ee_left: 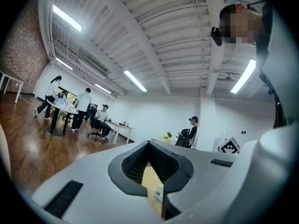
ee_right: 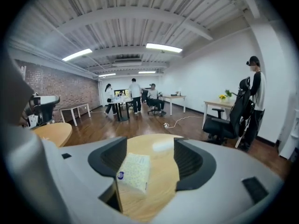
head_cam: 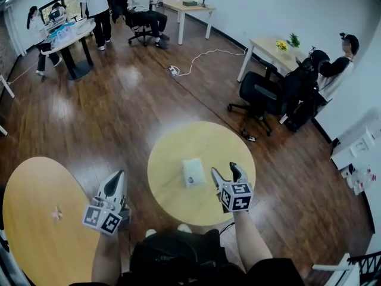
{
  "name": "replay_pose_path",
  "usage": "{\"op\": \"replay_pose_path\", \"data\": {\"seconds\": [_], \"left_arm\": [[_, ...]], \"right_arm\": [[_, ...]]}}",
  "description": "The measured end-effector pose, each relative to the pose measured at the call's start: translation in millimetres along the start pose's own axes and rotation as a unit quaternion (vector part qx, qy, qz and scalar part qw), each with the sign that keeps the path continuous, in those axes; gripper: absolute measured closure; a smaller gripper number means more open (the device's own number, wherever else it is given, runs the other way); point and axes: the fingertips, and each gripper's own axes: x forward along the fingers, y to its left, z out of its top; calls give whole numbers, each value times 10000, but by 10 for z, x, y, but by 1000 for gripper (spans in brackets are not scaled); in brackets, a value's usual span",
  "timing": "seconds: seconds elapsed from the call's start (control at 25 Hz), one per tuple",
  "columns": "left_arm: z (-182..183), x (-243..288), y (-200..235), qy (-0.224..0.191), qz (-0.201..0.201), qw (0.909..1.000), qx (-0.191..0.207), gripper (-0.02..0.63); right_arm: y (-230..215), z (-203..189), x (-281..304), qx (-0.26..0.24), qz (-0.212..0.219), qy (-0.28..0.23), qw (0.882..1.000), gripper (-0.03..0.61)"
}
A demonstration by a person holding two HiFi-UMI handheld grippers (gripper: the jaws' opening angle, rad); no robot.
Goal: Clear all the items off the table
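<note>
- The right tongs (ee_right: 149,143) are spread and pinch nothing; in the right gripper view the packet (ee_right: 134,171) shows in the gap, close against the left-hand jaw and well apart from the other.
- In the head view the right tongs (head_cam: 224,169) seem to have that jaw's tip just beside the packet (head_cam: 193,173) rather than around it; I cannot tell which is true; if the packet lies outside the gap, closing would catch only air.
- If the packet is inside but this far off-centre, the near jaw would likely shove it sideways before the far pad arrives; it could skid or twist out.
- The packet looks thin and soft, lying flat; a bite on its top skin alone may slip on the lift; tongs set too low beside the packet would scrape the tabletop (head_cam: 178,148).
- The left tongs (head_cam: 119,176) are pressed together and empty, well apart from the packet and off the tabletop's edge; they cannot steady a sliding packet.
</note>
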Motion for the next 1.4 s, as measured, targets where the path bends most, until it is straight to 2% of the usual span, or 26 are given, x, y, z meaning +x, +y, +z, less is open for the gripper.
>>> {"op": "replay_pose_path", "data": {"seconds": [0.08,0.16,0.32,0.36,0.4,0.48,0.68,0.88,1.04,1.24,1.4], "left_arm": [[-62,-89,129,112,141,9998,13,614],[-125,-204,242,224,301,9993,-22,614],[-257,-417,374,470,588,9971,-116,614],[-301,-457,400,530,643,9964,-139,614],[-345,-495,423,590,696,9957,-163,614],[-419,-567,461,692,799,9942,-208,614],[-573,-722,569,920,1032,9897,-368,614],[-585,-759,707,919,1160,9883,-360,614],[-513,-647,687,872,1073,9899,-316,614],[-412,-643,709,755,1045,9914,-224,614],[-341,-612,654,689,1065,9917,-189,614]], "right_arm": [[194,-168,181,25,192,393,9990,228],[366,-354,350,-33,304,779,9965,227],[514,-702,657,-152,222,1347,9905,218],[519,-785,746,-106,192,1470,9889,167],[519,-862,837,-19,176,1592,9871,161],[506,-980,1010,198,135,1812,9832,98],[473,-1225,1297,336,5,2262,9735,98],[551,-1421,1441,69,-47,2651,9642,98],[628,-1377,1559,-505,9,2534,9660,98],[522,-1618,1539,-320,-80,2733,9614,110],[563,-1450,1517,-258,188,2618,9646,132]]}}
